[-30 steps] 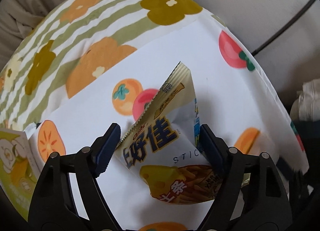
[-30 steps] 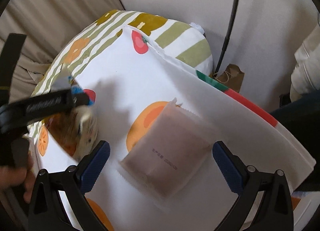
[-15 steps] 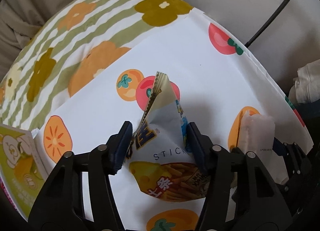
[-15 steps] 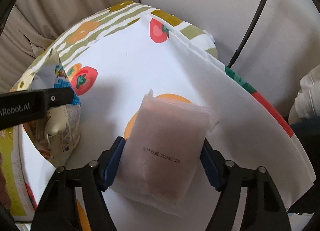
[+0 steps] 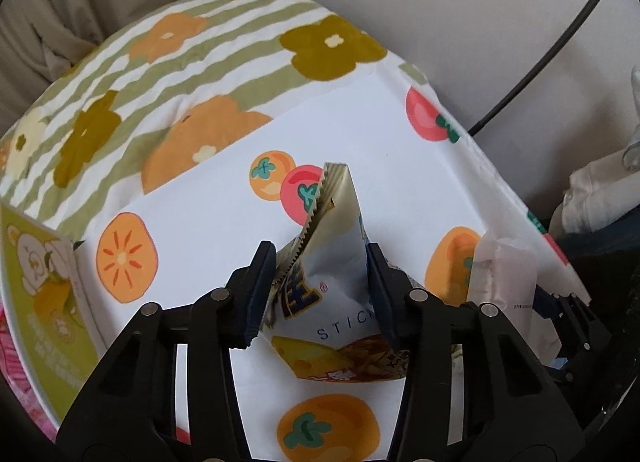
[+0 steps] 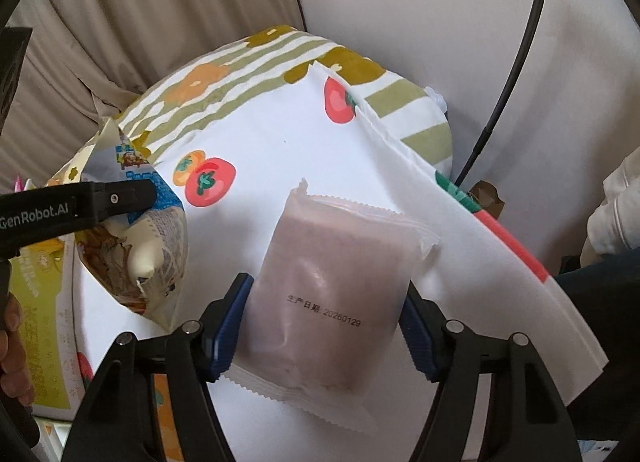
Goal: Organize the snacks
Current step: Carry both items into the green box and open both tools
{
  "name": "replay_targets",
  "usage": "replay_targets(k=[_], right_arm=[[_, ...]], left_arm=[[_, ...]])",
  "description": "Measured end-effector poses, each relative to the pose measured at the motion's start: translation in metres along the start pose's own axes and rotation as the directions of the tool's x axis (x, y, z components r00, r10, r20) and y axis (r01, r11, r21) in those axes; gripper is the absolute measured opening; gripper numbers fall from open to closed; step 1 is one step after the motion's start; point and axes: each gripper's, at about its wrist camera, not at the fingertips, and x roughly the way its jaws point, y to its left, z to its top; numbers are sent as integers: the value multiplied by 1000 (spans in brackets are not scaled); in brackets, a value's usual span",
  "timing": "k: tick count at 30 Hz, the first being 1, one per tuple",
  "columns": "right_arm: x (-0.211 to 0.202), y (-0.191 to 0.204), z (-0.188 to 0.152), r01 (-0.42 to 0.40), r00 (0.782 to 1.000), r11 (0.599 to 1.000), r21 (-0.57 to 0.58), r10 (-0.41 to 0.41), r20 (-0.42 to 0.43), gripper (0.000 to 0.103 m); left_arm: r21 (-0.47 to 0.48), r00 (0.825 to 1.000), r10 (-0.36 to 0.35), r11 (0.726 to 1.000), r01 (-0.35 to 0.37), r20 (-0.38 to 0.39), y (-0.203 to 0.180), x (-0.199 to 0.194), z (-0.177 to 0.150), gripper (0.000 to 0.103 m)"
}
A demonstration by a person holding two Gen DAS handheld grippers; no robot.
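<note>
Box (image 5: 48,294) with a bear print sits at far left on the fruit-print cloth (image 5: 224,229). Left gripper (image 5: 320,290) is clamped tight on the crumpled stick bag (image 5: 332,262), held above the cloth. Right gripper (image 6: 326,322) is closing, pads against the frosted pouch (image 6: 332,282), which is lifted over the cloth too.

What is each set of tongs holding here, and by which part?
Left tongs pinch the cheese-stick bag across its middle. Right tongs, closing, grip the frosted packet by its side edges.
</note>
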Motion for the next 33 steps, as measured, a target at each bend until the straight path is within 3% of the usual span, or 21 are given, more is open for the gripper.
replay_targets(k=[9,15,21,27,31,33], right_arm=[[-39,8,5,-21,997,996,-83,28,76,65],[-82,30,21,-87,983,974,-211,118,138,65],[-118,81,29,-210,953,909,-360,273,133,65],[-143,145,21,-325,906,814,-482,414,88,65],[-151,183,12,-383,879,761,-523,475,48,65],[-150,199,9,-403,871,744,-533,491,27,65]], left_arm=[[-73,991,-13,997,23,131,12,-71,-8,40],[-164,969,35,987,6,246,34,-144,-27,40],[-271,937,171,959,-87,305,71,-214,-58,40],[-387,913,274,911,-145,303,124,-261,-101,40],[-413,911,315,891,-188,266,152,-268,-126,41],[-415,929,303,888,-195,212,168,-261,-139,41]])
